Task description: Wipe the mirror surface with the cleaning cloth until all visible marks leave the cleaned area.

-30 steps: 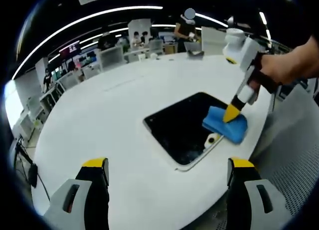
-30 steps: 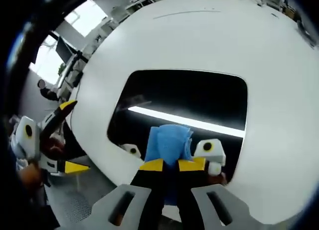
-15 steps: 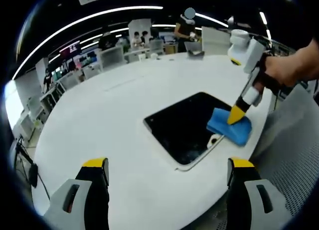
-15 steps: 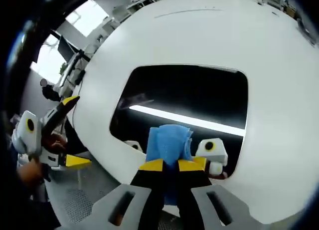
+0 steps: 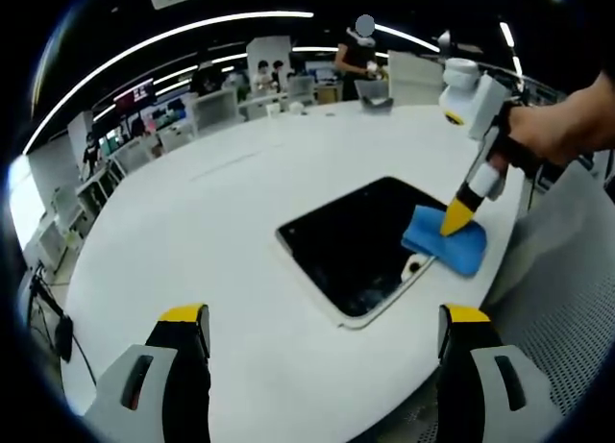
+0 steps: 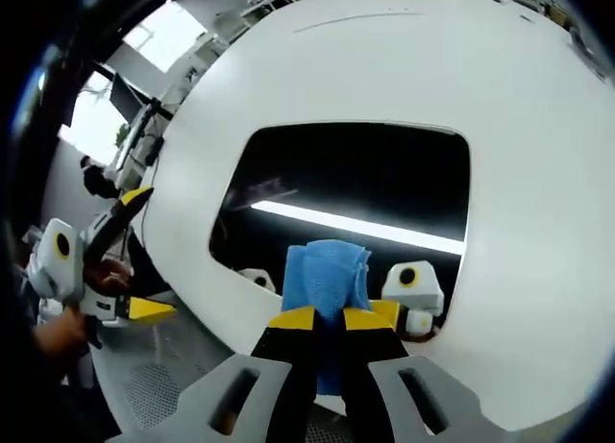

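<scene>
left gripper view shows its own claw (image 5: 322, 332) at the bottom with jaws spread wide apart and nothing between them, hovering over the near edge of the round white tabletop (image 5: 192, 222). further in lies the mirror (image 5: 365, 239), a dark rounded rectangle reflecting the ceiling. on its right corner sits the blue cleaning cloth (image 5: 444, 241), pinched by the yellow tips of the right claw (image 5: 455, 218), which a hand (image 5: 553, 131) holds from the right. beyond the tabletop are desks, chairs and people under long ceiling lights.

right gripper view looks down along its own claw (image 6: 329, 317), jaws closed on the cleaning cloth (image 6: 327, 273), which rests on the near edge of the mirror (image 6: 356, 188). a bright light strip is reflected across the glass. the left claw (image 6: 135, 256) shows at the left, off the tabletop (image 6: 519, 155) edge, jaws parted.
</scene>
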Demonstrator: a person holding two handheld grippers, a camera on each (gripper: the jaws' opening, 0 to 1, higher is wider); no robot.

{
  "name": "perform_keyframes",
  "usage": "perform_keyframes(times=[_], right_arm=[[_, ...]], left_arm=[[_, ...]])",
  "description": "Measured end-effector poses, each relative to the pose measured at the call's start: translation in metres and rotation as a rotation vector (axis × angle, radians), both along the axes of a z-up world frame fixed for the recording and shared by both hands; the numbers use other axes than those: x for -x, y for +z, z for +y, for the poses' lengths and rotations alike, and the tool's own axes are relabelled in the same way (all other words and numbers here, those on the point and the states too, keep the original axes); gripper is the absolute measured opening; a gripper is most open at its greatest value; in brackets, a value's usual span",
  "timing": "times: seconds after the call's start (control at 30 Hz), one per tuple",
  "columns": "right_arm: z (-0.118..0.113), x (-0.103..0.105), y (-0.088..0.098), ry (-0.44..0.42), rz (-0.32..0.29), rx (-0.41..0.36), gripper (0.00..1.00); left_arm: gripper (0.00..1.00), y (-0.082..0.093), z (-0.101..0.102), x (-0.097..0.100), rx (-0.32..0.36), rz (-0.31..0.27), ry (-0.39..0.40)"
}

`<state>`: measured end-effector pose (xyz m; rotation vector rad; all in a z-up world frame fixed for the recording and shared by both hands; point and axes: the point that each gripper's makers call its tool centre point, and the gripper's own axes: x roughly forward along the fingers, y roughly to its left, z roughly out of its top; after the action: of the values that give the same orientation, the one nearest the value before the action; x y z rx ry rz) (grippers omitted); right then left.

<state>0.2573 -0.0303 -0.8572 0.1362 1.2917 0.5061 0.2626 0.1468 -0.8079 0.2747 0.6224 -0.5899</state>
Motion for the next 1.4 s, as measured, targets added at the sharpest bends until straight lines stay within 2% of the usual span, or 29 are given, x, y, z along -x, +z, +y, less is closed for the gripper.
perform_keyframes(times=[1.4], right_arm=[[-0.034, -0.001, -0.002, -0.02, 0.02, -0.006, 0.03]], left_arm=[[0.99, -0.001, 0.0, 0.0, 0.004, 0.004, 0.002]])
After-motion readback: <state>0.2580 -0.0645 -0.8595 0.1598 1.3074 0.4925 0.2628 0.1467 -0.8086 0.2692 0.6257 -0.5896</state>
